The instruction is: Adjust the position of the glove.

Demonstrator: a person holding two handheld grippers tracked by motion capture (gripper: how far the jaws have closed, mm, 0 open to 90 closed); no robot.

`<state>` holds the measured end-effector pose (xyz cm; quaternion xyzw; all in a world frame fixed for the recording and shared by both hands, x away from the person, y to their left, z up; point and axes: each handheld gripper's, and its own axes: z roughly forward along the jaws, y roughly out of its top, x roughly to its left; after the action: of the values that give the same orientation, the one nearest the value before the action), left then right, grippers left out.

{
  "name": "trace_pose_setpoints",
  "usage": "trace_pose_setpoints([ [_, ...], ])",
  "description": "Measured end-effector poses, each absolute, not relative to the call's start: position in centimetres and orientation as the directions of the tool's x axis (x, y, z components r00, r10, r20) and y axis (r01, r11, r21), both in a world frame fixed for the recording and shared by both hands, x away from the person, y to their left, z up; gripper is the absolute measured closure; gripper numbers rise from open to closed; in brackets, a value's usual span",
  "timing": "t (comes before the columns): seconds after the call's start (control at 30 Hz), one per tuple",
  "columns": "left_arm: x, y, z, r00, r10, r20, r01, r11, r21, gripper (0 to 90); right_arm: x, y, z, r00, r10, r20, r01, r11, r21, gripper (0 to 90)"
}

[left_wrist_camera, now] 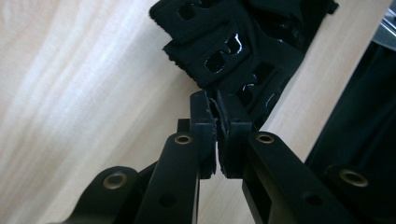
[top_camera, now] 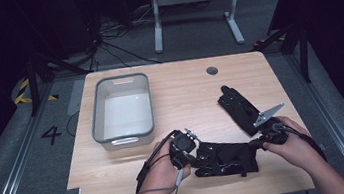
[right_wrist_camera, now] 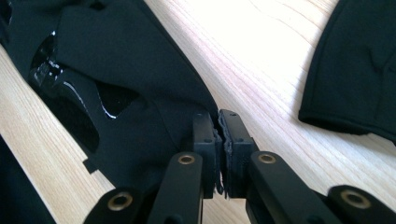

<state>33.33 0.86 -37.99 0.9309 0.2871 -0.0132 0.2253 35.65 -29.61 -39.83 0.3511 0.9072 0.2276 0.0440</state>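
Observation:
A black glove (top_camera: pixel 226 158) with glossy patches lies flat near the table's front edge, stretched between both grippers. My left gripper (top_camera: pixel 196 160) is shut on a fingertip of this glove (left_wrist_camera: pixel 224 51), with the fabric pinched between its pads (left_wrist_camera: pixel 203 116). My right gripper (top_camera: pixel 255 143) is shut on the cuff edge of the same glove (right_wrist_camera: pixel 130 70), its jaws closed with cloth between them. A second black glove (top_camera: pixel 237 108) lies flat on the table just beyond my right hand, also seen as a dark cuff (right_wrist_camera: pixel 355 70) at the right of the right gripper view.
A grey plastic bin (top_camera: pixel 125 132), with nothing in it, stands on the left half of the wooden table (top_camera: pixel 184 90). A round cable hole (top_camera: pixel 212 70) sits near the far edge. Bare wood lies between the bin and the gloves.

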Motion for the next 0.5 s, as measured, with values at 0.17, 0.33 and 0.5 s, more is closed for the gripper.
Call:
trace_pose_setpoints([
  [0.17, 33.6, 1.1, -39.2, 0.825, 0.539, -0.172, 0.561, -0.741, 0.369, 86.1, 36.2, -28.7, -40.4, -0.757, 0.649, 0.077, 0.613, 0.663, 0.431, 86.7],
  [0.33, 33.8, 0.9, -40.3, 0.823, 0.535, -0.191, 0.567, -0.753, 0.334, 86.0, 36.8, -28.1, -41.5, -0.763, 0.642, 0.071, 0.608, 0.677, 0.415, 86.6],
  [0.5, 34.0, 0.8, -40.6, 0.820, 0.537, -0.197, 0.571, -0.753, 0.326, 85.8, 36.8, -28.2, -42.1, -0.764, 0.642, 0.072, 0.607, 0.677, 0.416, 86.4],
])
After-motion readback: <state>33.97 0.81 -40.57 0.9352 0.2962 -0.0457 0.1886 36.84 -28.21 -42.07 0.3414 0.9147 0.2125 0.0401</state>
